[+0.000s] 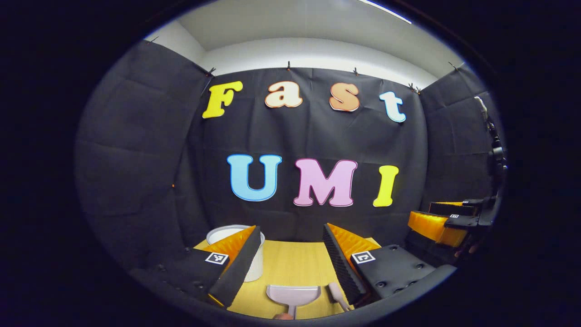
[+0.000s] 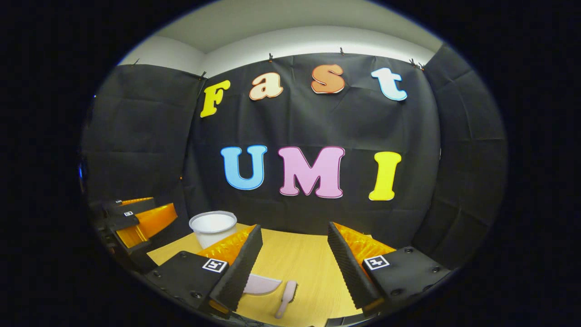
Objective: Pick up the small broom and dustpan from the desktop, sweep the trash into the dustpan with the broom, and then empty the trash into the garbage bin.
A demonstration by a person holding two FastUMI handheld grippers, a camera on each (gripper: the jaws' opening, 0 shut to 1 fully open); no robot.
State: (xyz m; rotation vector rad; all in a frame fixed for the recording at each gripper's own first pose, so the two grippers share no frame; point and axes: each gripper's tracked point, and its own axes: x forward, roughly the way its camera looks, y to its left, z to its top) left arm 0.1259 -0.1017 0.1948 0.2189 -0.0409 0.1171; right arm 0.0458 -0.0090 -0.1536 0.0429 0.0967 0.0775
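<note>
1. Nothing done yet, by the look of it: dustpan (image 1: pixel 293 293) and small broom (image 1: pixel 337 294) both lying flat on the desktop (image 1: pixel 290 263), side by side, dustpan left of broom, close together but apparently not touching.
2. Far left of the desktop, garbage bin (image 2: pixel 213 227) standing upright near the back wall, white and open-topped; contents not visible from here.
3. Trash itself hard to make out; possibly a small scrap at the dustpan handle in the left gripper view, too small to call.
4. Left gripper (image 1: pixel 290 261) held above the desktop, jaws wide apart, gripping nothing, aimed so the dustpan sits low between its fingers.
5. Right gripper (image 2: pixel 295 265) likewise spread open and empty, level, hovering above the desktop with the broom (image 2: pixel 286 297) just below and between its fingers, dustpan (image 2: pixel 262 284) peeking out from behind its left finger.
6. Still to come: both pickups, the sweep, the tip into the bin.
</note>
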